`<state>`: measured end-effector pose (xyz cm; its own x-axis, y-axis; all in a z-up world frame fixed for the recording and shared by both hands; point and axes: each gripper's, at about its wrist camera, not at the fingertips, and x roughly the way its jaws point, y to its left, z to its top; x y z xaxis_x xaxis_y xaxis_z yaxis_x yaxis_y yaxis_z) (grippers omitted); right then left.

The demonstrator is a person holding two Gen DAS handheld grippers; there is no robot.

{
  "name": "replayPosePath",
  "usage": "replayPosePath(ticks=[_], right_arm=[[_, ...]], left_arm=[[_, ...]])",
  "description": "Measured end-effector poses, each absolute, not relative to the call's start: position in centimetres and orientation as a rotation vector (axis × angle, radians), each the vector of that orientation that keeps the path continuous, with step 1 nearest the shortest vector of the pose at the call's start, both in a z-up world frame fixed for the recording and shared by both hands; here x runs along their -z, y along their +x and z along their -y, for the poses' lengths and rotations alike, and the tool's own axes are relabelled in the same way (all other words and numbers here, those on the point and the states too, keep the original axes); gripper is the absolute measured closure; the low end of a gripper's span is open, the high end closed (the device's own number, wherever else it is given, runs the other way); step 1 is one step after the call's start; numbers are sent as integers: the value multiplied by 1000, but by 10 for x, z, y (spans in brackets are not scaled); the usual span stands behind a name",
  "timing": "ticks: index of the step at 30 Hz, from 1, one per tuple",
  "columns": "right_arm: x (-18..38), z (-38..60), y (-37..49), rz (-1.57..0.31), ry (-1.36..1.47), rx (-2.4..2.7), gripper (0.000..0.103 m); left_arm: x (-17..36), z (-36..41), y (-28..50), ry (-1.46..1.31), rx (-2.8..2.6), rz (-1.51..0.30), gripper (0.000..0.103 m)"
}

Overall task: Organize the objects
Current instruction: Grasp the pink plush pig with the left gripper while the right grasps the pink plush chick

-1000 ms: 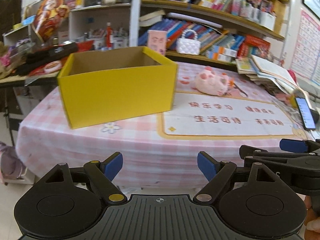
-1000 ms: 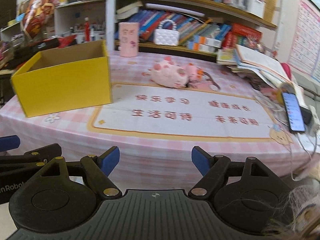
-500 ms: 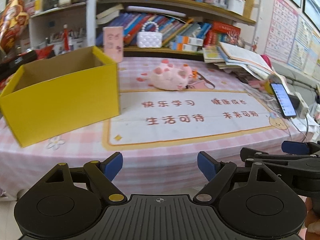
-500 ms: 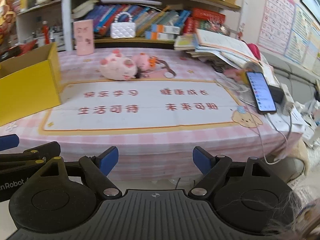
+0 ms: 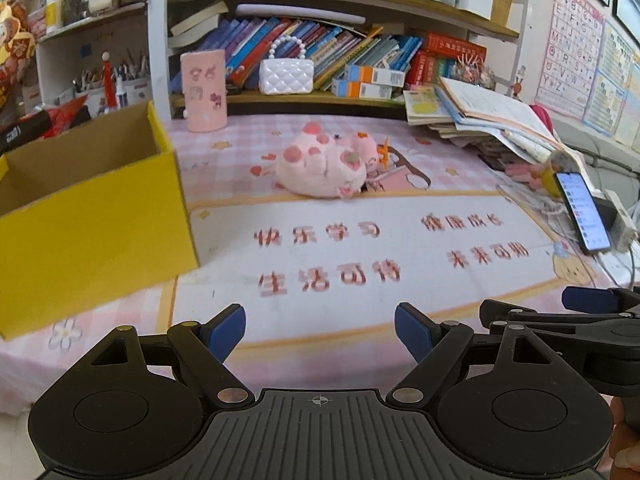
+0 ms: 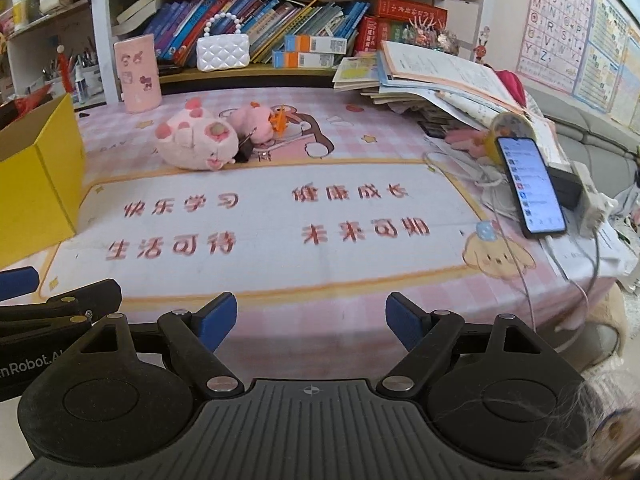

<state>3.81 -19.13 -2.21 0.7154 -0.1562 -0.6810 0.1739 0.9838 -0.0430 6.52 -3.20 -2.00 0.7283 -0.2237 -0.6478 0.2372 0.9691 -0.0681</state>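
Observation:
A pink plush pig [image 5: 320,168] [image 6: 196,144] lies on the table's far middle, with a smaller pink toy [image 6: 256,120] and an orange piece [image 6: 280,120] right behind it. An open yellow cardboard box [image 5: 88,216] [image 6: 36,172] stands at the left, its inside mostly hidden. My left gripper [image 5: 320,330] is open and empty at the table's near edge. My right gripper [image 6: 310,320] is open and empty beside it, to the right; it also shows in the left wrist view [image 5: 588,304].
A lit phone [image 6: 528,188] with cables and a power strip [image 6: 592,196] sits at the right edge. A stack of open books [image 6: 432,76] lies behind it. A pink cup [image 5: 204,90] and white bag [image 5: 286,74] stand by the bookshelf. A printed mat [image 6: 260,216] covers the middle.
Both grippers have swung to the right and moved closer to the table. The yellow box has slid toward the left of both views. Both grippers stay open.

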Motion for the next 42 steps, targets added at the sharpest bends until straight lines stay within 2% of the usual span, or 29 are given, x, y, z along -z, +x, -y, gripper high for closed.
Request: replayPosePath(ticks=[13, 21, 39, 41, 42], right_arm=[[10, 242, 129, -701, 48, 141, 22], [0, 267, 181, -656, 58, 116, 22], [0, 281, 244, -668, 69, -4, 20], [1, 280, 251, -672, 71, -25, 19], [2, 279, 254, -674, 73, -33, 19]], left_arm=[[5, 72, 149, 0, 170, -664, 18], [0, 84, 202, -56, 96, -655, 13], [55, 71, 308, -402, -35, -807, 11], [59, 71, 311, -422, -31, -811, 13], [59, 72, 311, -423, -22, -808, 20]])
